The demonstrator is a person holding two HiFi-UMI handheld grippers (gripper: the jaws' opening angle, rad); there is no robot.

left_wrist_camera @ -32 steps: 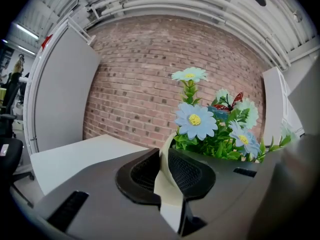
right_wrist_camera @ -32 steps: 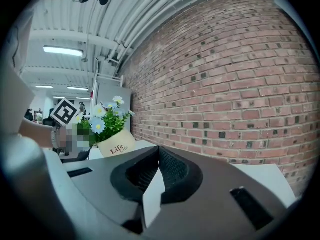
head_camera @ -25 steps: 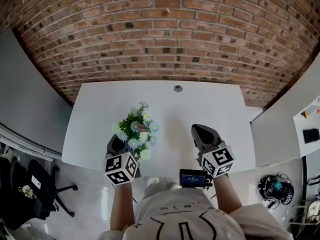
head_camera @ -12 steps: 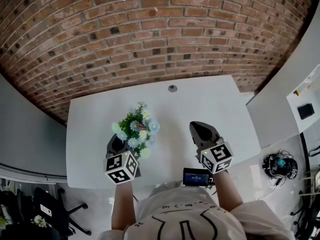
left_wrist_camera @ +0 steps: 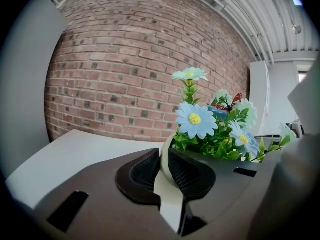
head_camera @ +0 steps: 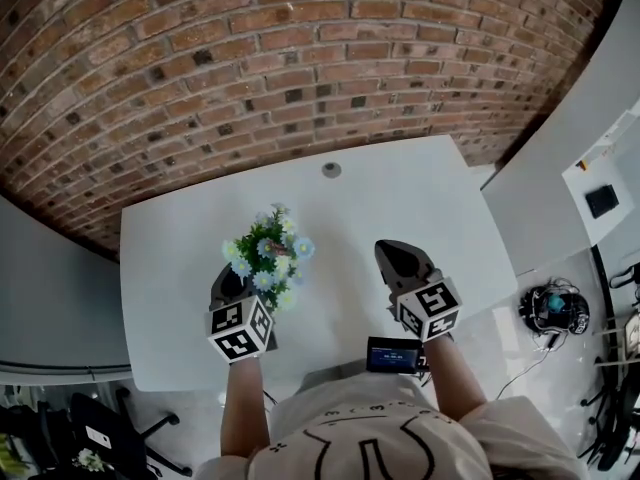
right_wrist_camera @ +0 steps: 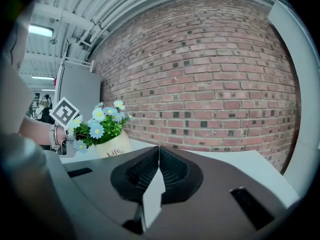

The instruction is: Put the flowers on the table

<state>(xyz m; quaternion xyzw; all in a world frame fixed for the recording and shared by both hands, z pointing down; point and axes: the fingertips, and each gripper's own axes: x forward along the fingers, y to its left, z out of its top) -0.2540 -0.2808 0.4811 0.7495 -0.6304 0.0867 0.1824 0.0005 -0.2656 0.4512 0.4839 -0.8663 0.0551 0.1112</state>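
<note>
Cream in colour, the pot (right_wrist_camera: 109, 146) is pinched by its rim between the pads of our left gripper (left_wrist_camera: 165, 156), and the blue and white flowers (head_camera: 268, 260) rise from it over the near left part of the white table (head_camera: 420, 208), closer to its near edge than to the brick wall (head_camera: 250, 68). We cannot tell whether the pot's base touches the tabletop. Our right gripper (head_camera: 390, 256) hovers over the near right part, well apart from the pot, jaws pressed together on nothing.
</note>
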